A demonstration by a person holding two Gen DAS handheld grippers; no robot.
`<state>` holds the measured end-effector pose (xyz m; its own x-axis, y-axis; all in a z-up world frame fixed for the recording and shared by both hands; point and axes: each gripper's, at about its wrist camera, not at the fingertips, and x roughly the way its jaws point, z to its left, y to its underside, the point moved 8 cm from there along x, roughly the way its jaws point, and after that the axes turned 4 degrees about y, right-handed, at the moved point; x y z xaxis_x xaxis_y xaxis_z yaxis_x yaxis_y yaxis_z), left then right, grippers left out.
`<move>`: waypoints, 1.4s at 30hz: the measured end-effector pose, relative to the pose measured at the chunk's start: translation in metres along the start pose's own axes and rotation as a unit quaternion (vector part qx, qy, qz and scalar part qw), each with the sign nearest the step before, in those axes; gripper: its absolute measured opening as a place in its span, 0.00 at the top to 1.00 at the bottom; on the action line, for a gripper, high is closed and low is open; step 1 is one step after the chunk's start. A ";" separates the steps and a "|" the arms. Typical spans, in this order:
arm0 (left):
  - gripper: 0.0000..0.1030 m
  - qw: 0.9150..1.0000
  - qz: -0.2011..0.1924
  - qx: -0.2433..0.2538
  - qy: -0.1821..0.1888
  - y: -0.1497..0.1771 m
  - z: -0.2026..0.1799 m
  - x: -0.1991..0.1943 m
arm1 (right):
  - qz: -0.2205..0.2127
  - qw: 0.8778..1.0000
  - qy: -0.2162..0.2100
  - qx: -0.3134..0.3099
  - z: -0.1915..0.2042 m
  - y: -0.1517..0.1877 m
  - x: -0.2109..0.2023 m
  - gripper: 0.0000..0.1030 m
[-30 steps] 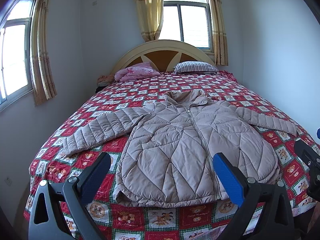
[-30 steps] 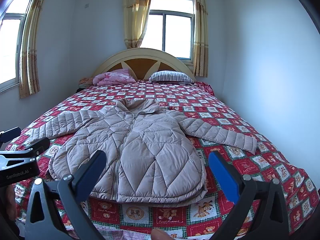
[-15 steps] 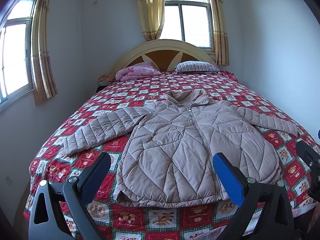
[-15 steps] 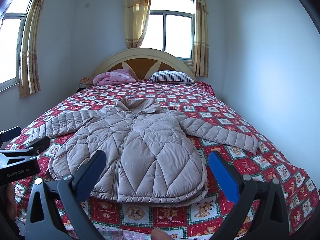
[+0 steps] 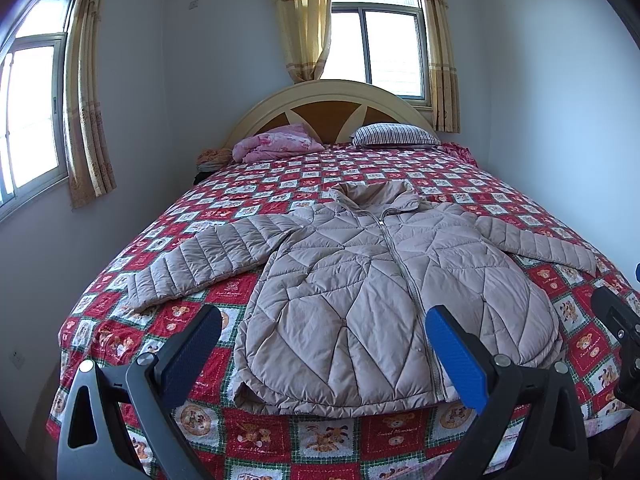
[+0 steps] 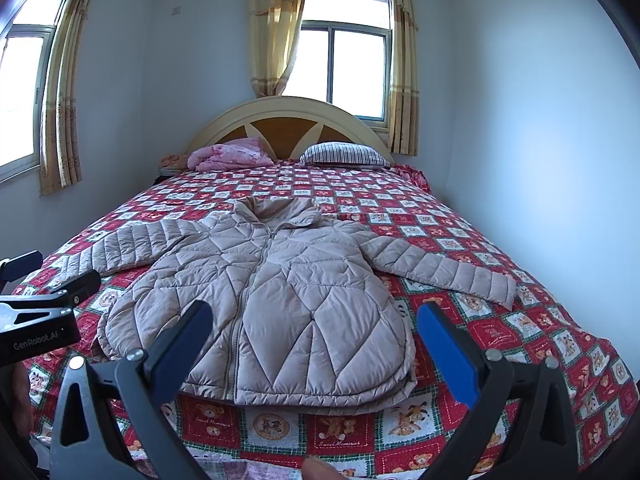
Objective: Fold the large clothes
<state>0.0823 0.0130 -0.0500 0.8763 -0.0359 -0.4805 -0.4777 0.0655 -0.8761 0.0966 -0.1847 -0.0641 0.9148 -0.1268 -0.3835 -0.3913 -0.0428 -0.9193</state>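
A beige quilted puffer jacket (image 5: 360,292) lies flat and zipped on the bed, front up, collar toward the headboard, both sleeves spread out sideways. It also shows in the right wrist view (image 6: 276,300). My left gripper (image 5: 324,344) is open and empty, held above the foot of the bed in front of the jacket's hem. My right gripper (image 6: 316,340) is open and empty too, just to the right of the left one, also short of the hem. Neither touches the jacket.
The bed has a red checked bear-print cover (image 5: 280,436) and a cream headboard (image 5: 332,100). A pink blanket (image 5: 280,146) and a striped pillow (image 5: 394,136) lie at the head. Walls stand close on both sides. The left gripper's body (image 6: 36,320) shows at the right view's left edge.
Both grippers have stayed nearly still and open. The left view has shifted very slightly. The jacket has not moved.
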 end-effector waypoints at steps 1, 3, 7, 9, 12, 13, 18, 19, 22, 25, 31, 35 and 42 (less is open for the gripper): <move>0.01 1.000 0.000 0.000 0.000 0.000 0.000 0.001 | 0.000 1.000 0.000 0.000 0.000 0.000 0.000 0.00; 0.01 1.000 0.000 -0.001 0.001 0.000 0.000 0.000 | 0.000 1.000 0.000 0.000 0.000 0.000 -0.001 0.00; 0.01 1.000 -0.001 -0.001 -0.001 -0.001 0.001 0.000 | 0.000 1.000 0.000 -0.001 0.000 0.000 -0.001 0.00; 0.01 1.000 -0.001 -0.001 -0.001 -0.001 0.001 0.000 | -0.001 1.000 0.001 -0.001 0.000 0.000 -0.001 0.00; 0.01 1.000 -0.001 -0.001 0.000 -0.001 0.001 0.000 | 0.000 1.000 0.000 0.000 0.000 0.000 -0.001 0.00; 0.01 1.000 -0.001 -0.001 -0.001 -0.001 0.001 0.001 | -0.001 1.000 0.000 -0.001 0.001 0.000 -0.001 0.00; 0.01 1.000 -0.001 -0.001 0.000 -0.001 0.001 0.000 | -0.001 1.000 0.000 -0.001 0.000 0.000 -0.002 0.00; 0.01 1.000 -0.001 -0.001 -0.001 -0.001 0.002 0.001 | -0.001 1.000 0.000 -0.001 0.000 0.000 -0.002 0.00; 0.01 1.000 -0.001 -0.001 -0.001 -0.001 0.002 0.000 | -0.002 1.000 -0.003 0.000 0.000 0.000 -0.001 0.00; 0.01 1.000 -0.001 -0.002 -0.002 -0.001 0.003 0.000 | -0.004 1.000 -0.010 0.000 0.003 -0.001 -0.001 0.00; 0.01 1.000 0.001 -0.003 -0.003 0.000 0.006 0.002 | -0.002 1.000 -0.017 0.003 0.005 -0.002 0.000 0.00; 0.01 1.000 0.007 -0.003 -0.004 0.003 0.007 0.009 | -0.001 1.000 -0.025 0.006 0.001 0.002 0.002 0.00; 0.01 1.000 0.019 -0.014 -0.002 0.004 0.006 0.042 | 0.011 0.999 -0.047 0.021 -0.010 0.010 0.024 0.00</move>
<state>0.1179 0.0182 -0.0738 0.8578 -0.0299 -0.5131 -0.5119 0.0388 -0.8582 0.1134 -0.1978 -0.0818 0.9120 -0.0336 -0.4088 -0.4090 0.0010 -0.9125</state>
